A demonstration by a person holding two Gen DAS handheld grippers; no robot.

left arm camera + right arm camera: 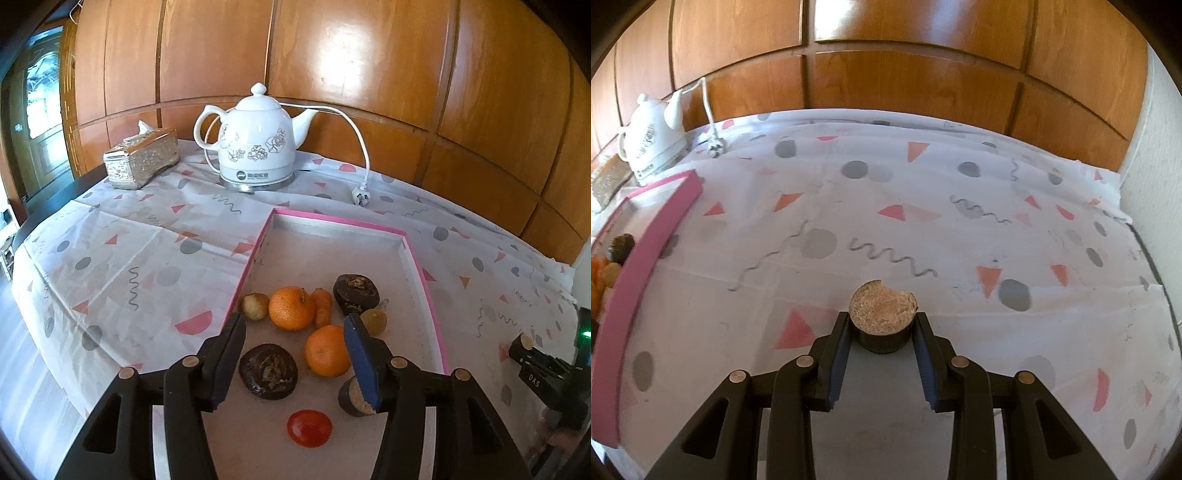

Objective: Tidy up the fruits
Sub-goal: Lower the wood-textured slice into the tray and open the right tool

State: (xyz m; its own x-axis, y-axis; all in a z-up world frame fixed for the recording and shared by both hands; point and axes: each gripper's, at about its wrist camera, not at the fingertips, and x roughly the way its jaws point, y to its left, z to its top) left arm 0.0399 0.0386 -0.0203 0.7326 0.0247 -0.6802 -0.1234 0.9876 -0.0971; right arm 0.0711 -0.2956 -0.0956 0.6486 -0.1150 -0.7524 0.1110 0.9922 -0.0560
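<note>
Your patterned tablecloth (923, 206) fills both views. The pink-rimmed tray (424, 288) sits centre-right in the left wrist view, holding two oranges (291, 308), a carrot (322, 308), dark round fruits (268, 371) and a red tomato (309, 428) at lower centre. The white kettle (255, 147) stands at upper centre. Your left gripper (295, 328) hangs above the tray, jaws apart, pressing nothing. Your right gripper (882, 325), lower centre of its view, clamps a dark cut piece (882, 308), pale face upward, over the cloth outside the tray.
</note>
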